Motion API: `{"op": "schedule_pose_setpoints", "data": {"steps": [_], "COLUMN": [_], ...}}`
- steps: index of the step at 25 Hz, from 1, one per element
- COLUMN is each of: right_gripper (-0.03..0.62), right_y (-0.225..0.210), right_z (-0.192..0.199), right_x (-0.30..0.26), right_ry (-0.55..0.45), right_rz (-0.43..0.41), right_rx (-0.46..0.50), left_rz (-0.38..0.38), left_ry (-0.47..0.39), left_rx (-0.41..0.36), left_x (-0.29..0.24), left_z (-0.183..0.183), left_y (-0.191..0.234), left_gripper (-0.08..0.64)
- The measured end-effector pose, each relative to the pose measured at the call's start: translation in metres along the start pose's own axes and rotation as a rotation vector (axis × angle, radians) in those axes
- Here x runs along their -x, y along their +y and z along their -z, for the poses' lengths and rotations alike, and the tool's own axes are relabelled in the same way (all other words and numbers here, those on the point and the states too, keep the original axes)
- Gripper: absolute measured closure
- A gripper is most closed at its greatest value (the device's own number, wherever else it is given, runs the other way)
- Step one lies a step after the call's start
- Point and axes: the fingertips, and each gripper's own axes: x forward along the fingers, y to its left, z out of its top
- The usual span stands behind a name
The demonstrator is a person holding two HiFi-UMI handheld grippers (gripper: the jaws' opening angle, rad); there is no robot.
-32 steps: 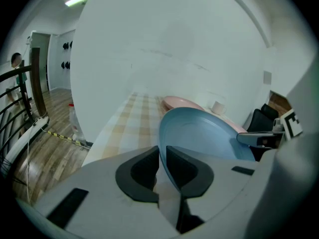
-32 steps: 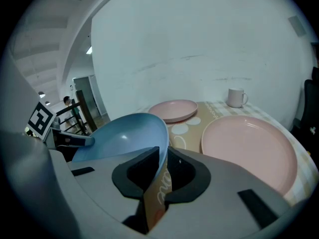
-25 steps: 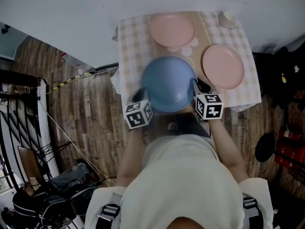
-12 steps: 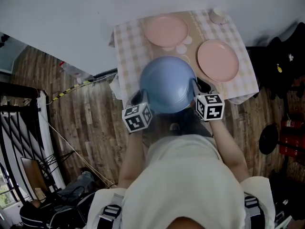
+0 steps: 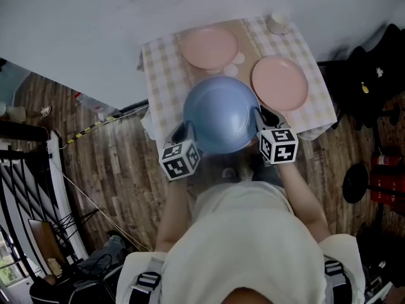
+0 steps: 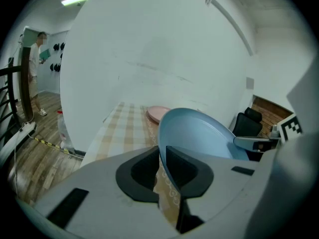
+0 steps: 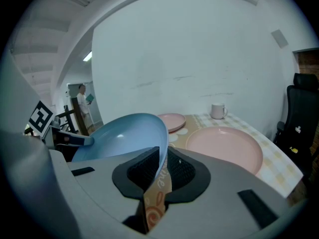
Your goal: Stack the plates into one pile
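**Head view.** The left tool (image 5: 184, 130) and the right tool (image 5: 260, 115) each clamp an opposite edge of the blue plate (image 5: 221, 111). The plate hangs between them, clear of the surface (image 5: 161, 75). The near pink plate (image 5: 279, 83) lies ahead of the right tool. The far pink plate (image 5: 209, 46) lies beyond the blue one, ahead of the left tool.

**Left gripper view.** The jaws pinch the blue rim, which runs up between the pads, and they have just been closing a little tighter on it. The plate extends away to this tool's right.

**Right gripper view.** The jaws are likewise pressed on the rim. The near pink plate sits just ahead and to the right, with a mug (image 7: 217, 111) beyond it.

**Step in hand, as judged.** The blue plate is being carried toward a pink one. To do this well, both tools should travel together at one height so the plate stays level. The grip should hold until the plate is centred over its target. Release should come only once the plate rests there.
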Motion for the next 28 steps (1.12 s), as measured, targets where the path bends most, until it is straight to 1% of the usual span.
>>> {"op": "schedule_pose_setpoints", "data": {"steps": [5, 17, 28], "right_gripper": [0.551, 0.551, 0.551], "right_y": [-0.026, -0.098, -0.168], "right_z": [-0.003, -0.019, -0.031], "right_x": [0.003, -0.006, -0.010], "right_ry": [-0.007, -0.004, 0.007], "right_rz": [-0.009, -0.068, -0.084], "right_rx": [-0.006, 0.002, 0.007], "left_rz": [-0.008, -0.067, -0.083], "left_ry": [-0.007, -0.013, -0.002], "left_rx": [-0.008, 0.005, 0.002], "left_x": [-0.009, -0.042, -0.081], "left_z": [-0.004, -0.010, -0.015], "left_y": [-0.025, -0.086, -0.144], "left_gripper": [0.520, 0.520, 0.520]}}
